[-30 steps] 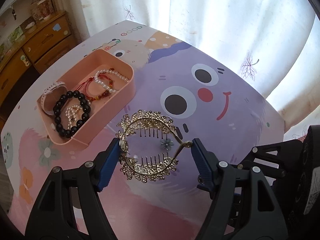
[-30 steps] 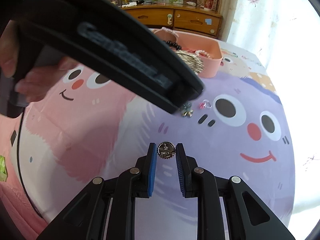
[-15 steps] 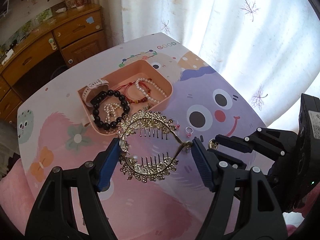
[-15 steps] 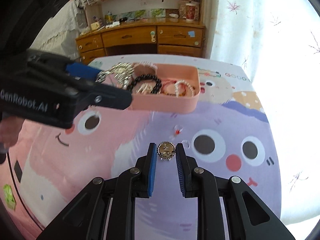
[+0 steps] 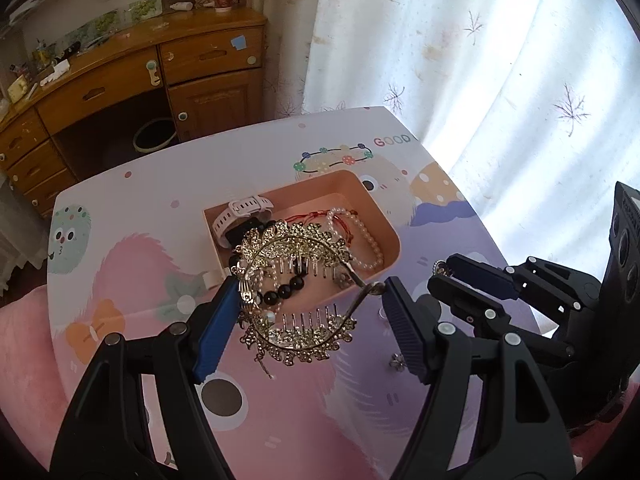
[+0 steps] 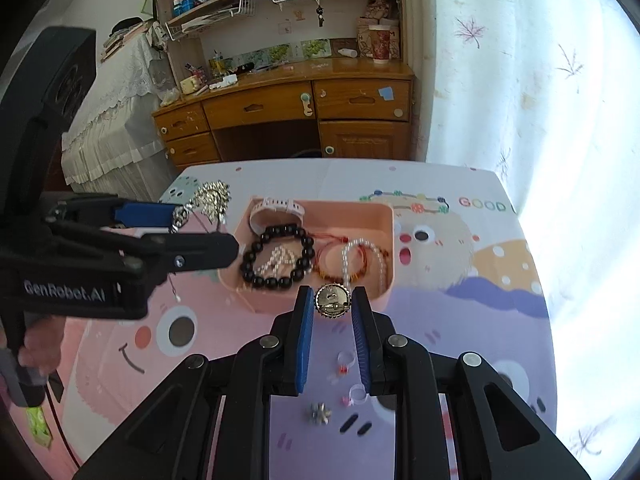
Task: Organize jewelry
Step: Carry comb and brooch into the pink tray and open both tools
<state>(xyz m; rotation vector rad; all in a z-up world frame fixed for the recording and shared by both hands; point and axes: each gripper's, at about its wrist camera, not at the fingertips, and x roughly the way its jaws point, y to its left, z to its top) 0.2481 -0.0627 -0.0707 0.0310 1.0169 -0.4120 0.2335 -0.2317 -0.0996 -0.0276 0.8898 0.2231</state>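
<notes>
Left gripper (image 5: 308,304): jaws pinching the gold tiara comb (image 5: 296,284) by its ends, held over the near edge of the pink tray (image 5: 384,216). Right gripper (image 6: 332,312): jaws clamped on a round gold brooch (image 6: 333,300), just short of the tray's front wall. Black bead bracelet (image 6: 276,256), pearl strand (image 6: 360,260) and white watch (image 6: 276,206) inside the tray. Two rings (image 6: 346,360) loose on the tabletop (image 6: 460,320).

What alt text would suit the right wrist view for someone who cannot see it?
The right hand-held gripper pinches a small round gold brooch just short of a pink plastic tray holding a black bead bracelet, a white pearl strand and a white watch. At left, the left hand-held gripper holds an ornate gold hair comb.
</notes>
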